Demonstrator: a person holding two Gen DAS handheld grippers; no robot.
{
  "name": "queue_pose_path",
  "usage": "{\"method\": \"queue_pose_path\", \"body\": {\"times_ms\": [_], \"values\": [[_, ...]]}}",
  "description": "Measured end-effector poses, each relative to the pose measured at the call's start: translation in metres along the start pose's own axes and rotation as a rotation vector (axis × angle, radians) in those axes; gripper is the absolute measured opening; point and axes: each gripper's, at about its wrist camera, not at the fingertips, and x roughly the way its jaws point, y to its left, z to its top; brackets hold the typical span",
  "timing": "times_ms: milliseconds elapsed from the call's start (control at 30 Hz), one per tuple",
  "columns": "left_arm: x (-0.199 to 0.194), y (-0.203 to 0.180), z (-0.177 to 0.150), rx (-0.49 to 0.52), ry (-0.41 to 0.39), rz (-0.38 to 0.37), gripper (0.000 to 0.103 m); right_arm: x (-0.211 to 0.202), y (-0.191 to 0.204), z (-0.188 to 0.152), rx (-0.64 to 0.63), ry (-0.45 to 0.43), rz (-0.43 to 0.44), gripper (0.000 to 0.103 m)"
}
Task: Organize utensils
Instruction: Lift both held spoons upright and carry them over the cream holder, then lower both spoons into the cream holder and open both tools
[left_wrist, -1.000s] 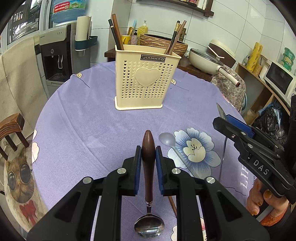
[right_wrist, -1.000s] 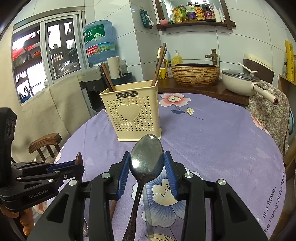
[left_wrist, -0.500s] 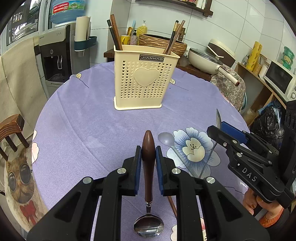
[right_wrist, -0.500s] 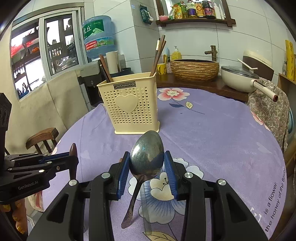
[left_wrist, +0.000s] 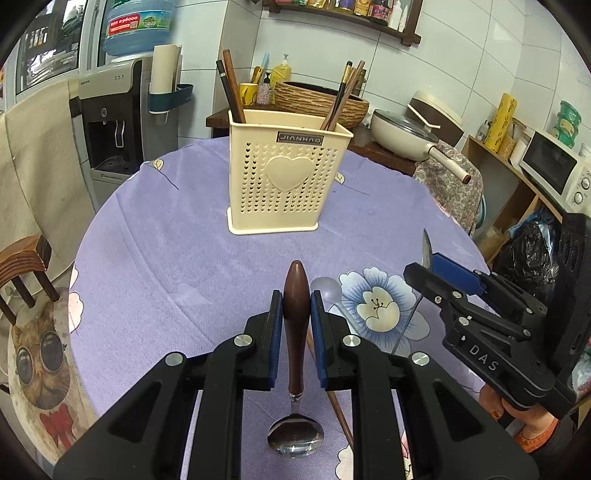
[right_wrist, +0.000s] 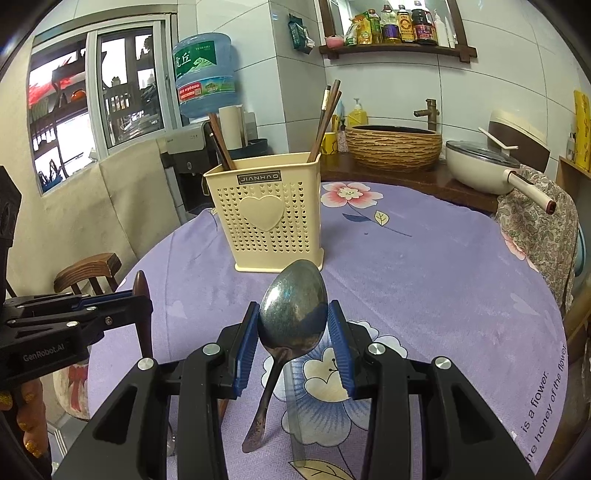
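A cream perforated utensil holder (left_wrist: 287, 181) with chopsticks in it stands at the middle of the purple table; it also shows in the right wrist view (right_wrist: 266, 218). My left gripper (left_wrist: 296, 309) is shut on the brown handle of a spoon (left_wrist: 295, 332), bowl end hanging toward me. My right gripper (right_wrist: 293, 332) is shut on the bowl of a dark metal spoon (right_wrist: 291, 314), handle hanging down. Both are held above the table, in front of the holder. A clear plastic spoon (left_wrist: 327, 290) and a chopstick (left_wrist: 338, 410) lie on the cloth below.
The round table has a purple flowered cloth (left_wrist: 166, 266). A wooden chair (left_wrist: 22, 266) stands at the left edge. A counter with a basket (right_wrist: 393, 147) and a pan (right_wrist: 484, 168) is behind. A water dispenser (left_wrist: 110, 122) stands at the back left.
The right gripper has come lower and closer to the left one, its spoon still in it. The left gripper holds its spoon as before.
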Motion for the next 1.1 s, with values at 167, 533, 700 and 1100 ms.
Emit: {"method": "queue_pose_path", "body": {"times_ms": [167, 533, 700, 1100], "values": [[-0.005, 0.003, 0.006, -0.011, -0.007, -0.026, 0.015, -0.004, 0.002, 0.005, -0.010, -0.011, 0.002, 0.037], [-0.015, -0.003, 0.021, 0.018, -0.046, -0.022, 0.015, -0.003, 0.003, 0.013, -0.024, -0.024, 0.001, 0.037], [-0.017, -0.003, 0.033, 0.025, -0.059, -0.022, 0.015, -0.004, 0.004, 0.021, -0.041, -0.047, -0.005, 0.037], [-0.032, -0.008, 0.096, 0.063, -0.136, -0.016, 0.015, 0.005, 0.008, 0.080, -0.075, -0.110, -0.013, 0.037]]}}
